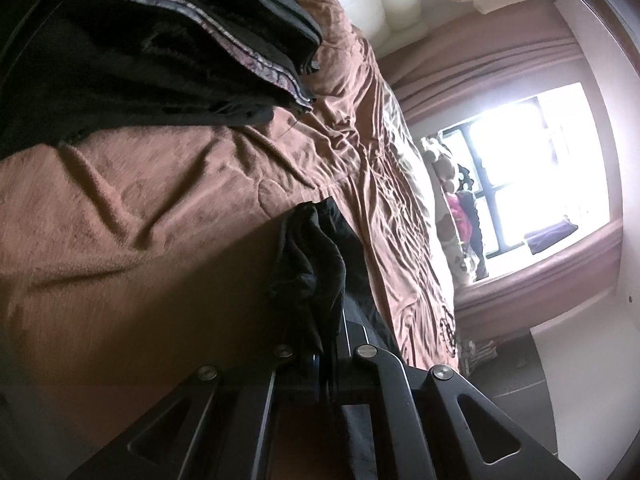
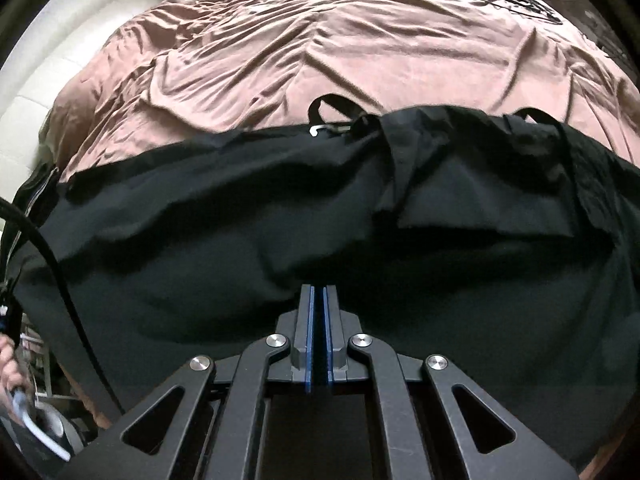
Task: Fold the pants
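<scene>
Two hand-held grippers work over a wide bed [image 2: 320, 40] under a rumpled brown cover, which fills the space ahead of both. The black pants [image 2: 280, 208] come next in size: in the right wrist view they spread across the bed directly ahead of and beneath the right hand-held gripper [image 2: 319, 292], running from its far left to its far right, with belt loops standing up along the edge farthest from it. That gripper points steeply down at the cloth with its blue-lined jaws drawn narrow, almost meeting. Black fabric bunches right at the fingertips, but whether a fold is pinched between them cannot be told.

In the left wrist view the left hand-held gripper [image 1: 320, 320] has its jaws closed on a bunched fold of the pants [image 1: 308, 264], which rises from between the fingertips and drapes just ahead of them. Well beyond and to the upper left of this gripper lies a stack of dark folded clothes [image 1: 180, 40], one with a patterned trim. To its right, past the bed's edge, stands a bright window [image 1: 532, 168]. A black cable [image 2: 60, 272] hangs to the left of the right gripper.
</scene>
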